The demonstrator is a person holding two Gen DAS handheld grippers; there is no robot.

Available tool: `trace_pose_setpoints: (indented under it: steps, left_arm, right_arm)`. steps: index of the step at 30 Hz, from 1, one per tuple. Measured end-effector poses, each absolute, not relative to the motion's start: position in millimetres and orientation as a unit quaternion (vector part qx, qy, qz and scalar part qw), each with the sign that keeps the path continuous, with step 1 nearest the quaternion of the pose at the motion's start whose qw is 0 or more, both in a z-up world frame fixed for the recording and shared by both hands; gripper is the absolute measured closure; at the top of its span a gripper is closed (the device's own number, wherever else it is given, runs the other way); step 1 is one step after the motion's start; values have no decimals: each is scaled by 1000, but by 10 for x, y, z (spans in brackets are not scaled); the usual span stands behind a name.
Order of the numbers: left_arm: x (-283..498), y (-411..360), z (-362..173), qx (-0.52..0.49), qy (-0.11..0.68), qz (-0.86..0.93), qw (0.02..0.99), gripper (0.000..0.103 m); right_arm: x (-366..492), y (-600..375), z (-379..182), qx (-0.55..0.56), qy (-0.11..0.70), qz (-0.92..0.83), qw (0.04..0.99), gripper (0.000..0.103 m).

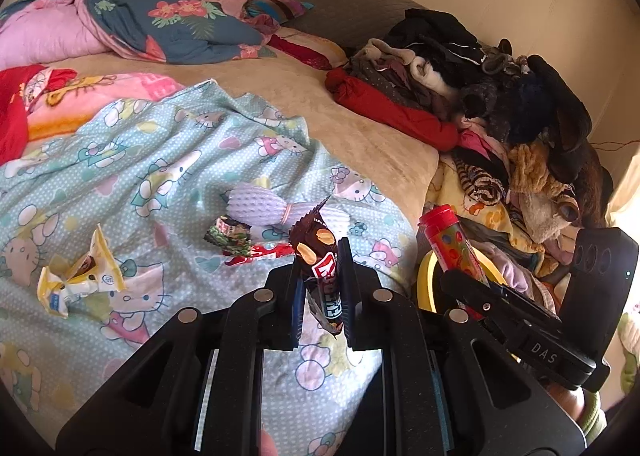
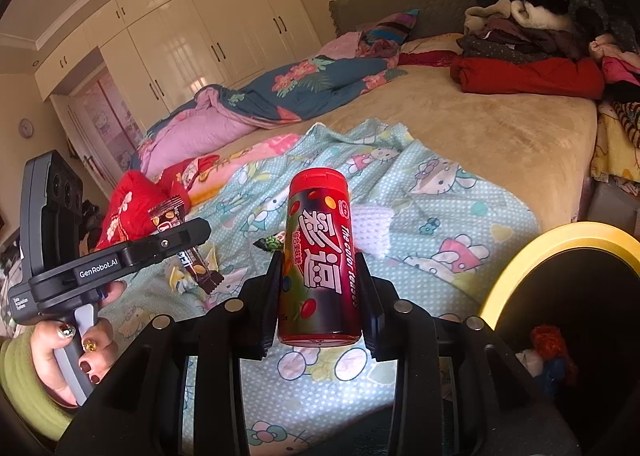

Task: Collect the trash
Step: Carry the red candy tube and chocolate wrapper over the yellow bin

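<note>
Candy wrapper point(image 1: 322, 280), brown with peanuts printed on it, stands upright between the fingers of the left gripper point(image 1: 322, 276) at lower centre of the left wrist view; the fingers are nearly closed and pinch it on both sides. Candy tube point(image 2: 318, 260), red with a red cap, stands upright at centre of the right wrist view, clamped between the fingers of the right gripper point(image 2: 320, 280), which are partly open to the tube's width. Both items are held clear above the blanket point(image 1: 120, 176) on the bed point(image 1: 340, 116).

Loose trash on the blanket, left wrist view:
- yellow-and-white wrapper point(image 1: 76, 276), crumpled, at lower left;
- small dark green wrapper point(image 1: 228, 234), near centre;
- red wrapper point(image 1: 260, 253), just beside the green one.

Bin point(image 2: 560, 252) with a yellow rim sits at lower right of the right wrist view, beside the bed, with some trash inside.
</note>
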State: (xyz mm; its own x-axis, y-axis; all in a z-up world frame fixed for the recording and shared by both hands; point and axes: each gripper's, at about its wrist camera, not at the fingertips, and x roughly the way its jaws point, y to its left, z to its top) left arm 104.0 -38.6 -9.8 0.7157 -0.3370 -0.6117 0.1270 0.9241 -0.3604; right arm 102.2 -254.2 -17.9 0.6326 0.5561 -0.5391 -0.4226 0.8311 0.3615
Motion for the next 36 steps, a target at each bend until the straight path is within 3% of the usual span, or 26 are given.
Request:
trace_pose_setpoints:
  steps: [36]
  left_arm:
    - [1028,-1554,93,-123,342,-218,906,93]
  right_arm:
    - [859,-3829,21,179,284,170,927,71]
